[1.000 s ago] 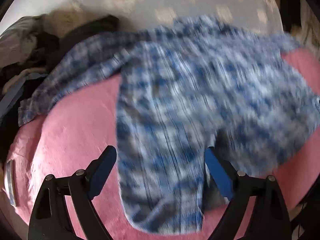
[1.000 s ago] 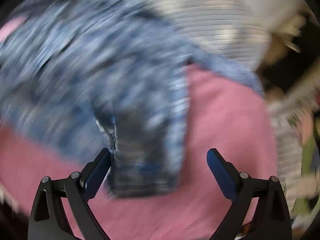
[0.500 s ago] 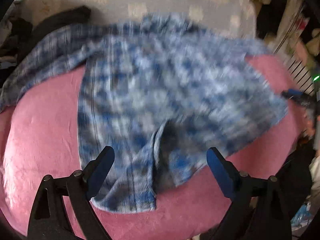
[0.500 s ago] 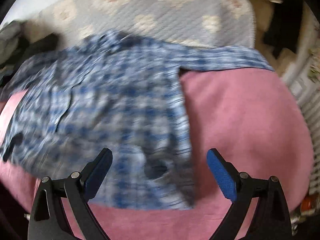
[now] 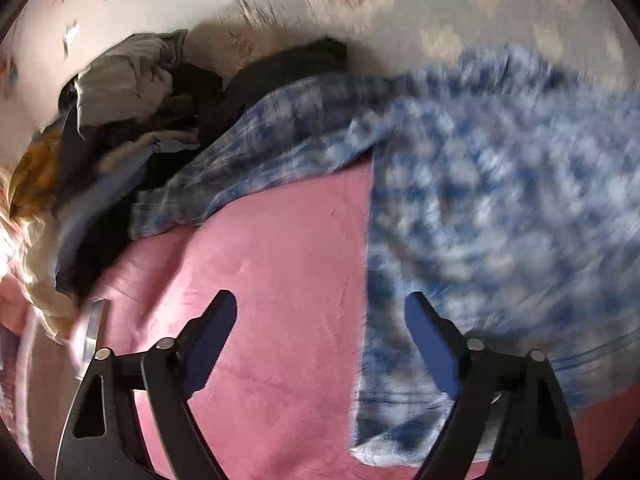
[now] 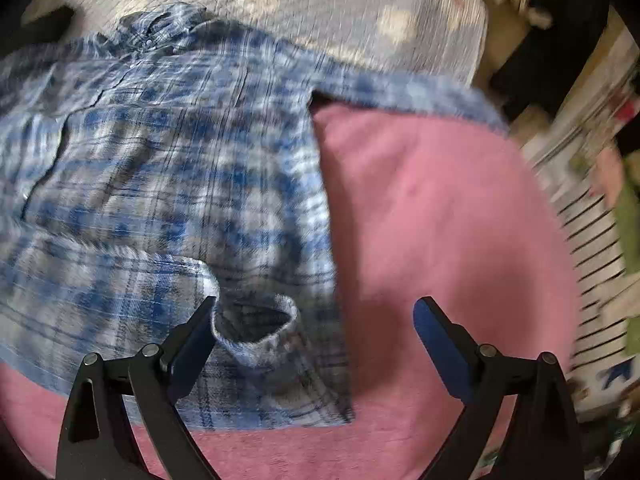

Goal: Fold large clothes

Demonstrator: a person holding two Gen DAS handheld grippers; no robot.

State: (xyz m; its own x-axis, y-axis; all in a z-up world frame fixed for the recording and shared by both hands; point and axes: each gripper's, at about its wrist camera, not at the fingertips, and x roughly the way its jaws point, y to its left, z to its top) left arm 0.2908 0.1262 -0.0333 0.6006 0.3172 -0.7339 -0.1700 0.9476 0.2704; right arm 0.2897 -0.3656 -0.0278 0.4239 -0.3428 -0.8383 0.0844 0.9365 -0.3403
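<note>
Scene: While both views smear with motion, we see a blue plaid shirt (image 6: 168, 184) spread flat on a pink blanket (image 6: 432, 216), its collar (image 6: 160, 32) at the far end on a grey quilt with pale flowers (image 6: 320, 4).

Shirt against our left gripper: The left gripper (image 5: 320, 320) hangs over bare pink blanket (image 5: 276, 264); the shirt's (image 5: 500, 208) straight side edge runs just inside the right-hand finger, which overlaps the plaid near the hem.

Left gripper state: We see the jaws spread wide and closing a little, with nothing pinched; between them lie mostly blanket and the shirt's edge.

Shirt sleeve, left view: One sleeve (image 5: 248, 168) reaches away to the upper left, its cuff next to a heap of dark and grey clothes (image 5: 132, 120).

Shirt against our right gripper: The right gripper (image 6: 314, 314) sits over the shirt's near corner; a folded-up cuff (image 6: 260, 328) lies just beside the left-hand finger, whether touching we cannot tell, and the right-hand finger stands over blanket.

Right gripper state: We see the jaws spread wide, gripping nothing.

Shirt sleeve, right view: The other sleeve (image 6: 408, 92) stretches right along the blanket's far edge.
</note>
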